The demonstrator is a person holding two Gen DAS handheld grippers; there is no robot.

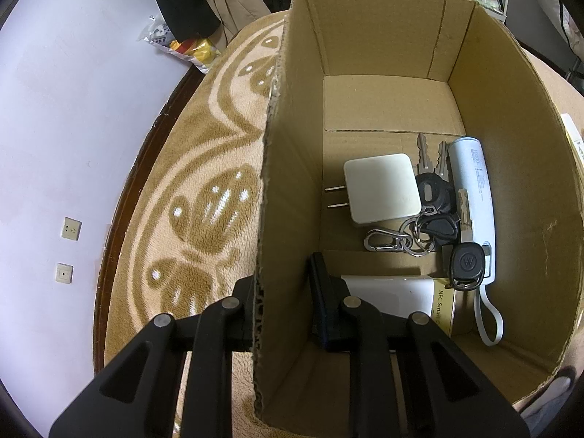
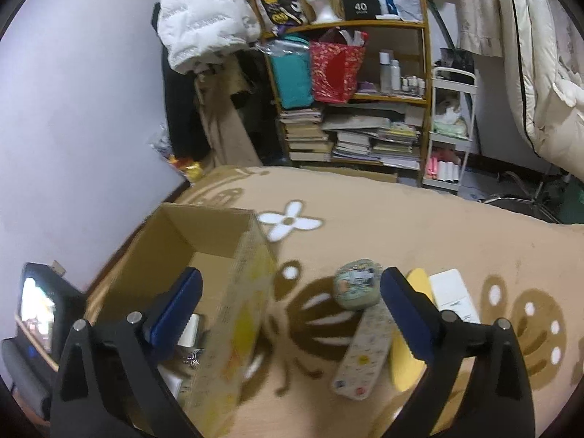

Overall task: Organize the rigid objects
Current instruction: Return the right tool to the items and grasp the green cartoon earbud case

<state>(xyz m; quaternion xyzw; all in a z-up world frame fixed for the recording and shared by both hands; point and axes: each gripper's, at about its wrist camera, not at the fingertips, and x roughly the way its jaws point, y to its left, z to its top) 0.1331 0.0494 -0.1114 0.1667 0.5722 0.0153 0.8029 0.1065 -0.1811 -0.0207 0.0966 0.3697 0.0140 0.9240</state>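
Partway: cardboard box (image 1: 383,54) on the bed already has charger (image 1: 381,188), keys (image 1: 434,197), power bank (image 1: 474,197). Left gripper (image 1: 284,292) straddles the box wall, contact unclear. Right gripper (image 2: 292,292) spread wide, empty. Round tin (image 2: 357,288), remote (image 2: 365,354), white box (image 2: 454,295) left on the blanket (image 2: 401,211)

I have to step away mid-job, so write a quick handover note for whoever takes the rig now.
Left tongs straddle the cardboard box wall; whether clamped is unclear. Right tongs open, empty, over the blanket.
Done, in box: charger, keys, power bank, NFC card box.
Left, on blanket: round tin, long patterned case, yellow item, white box.
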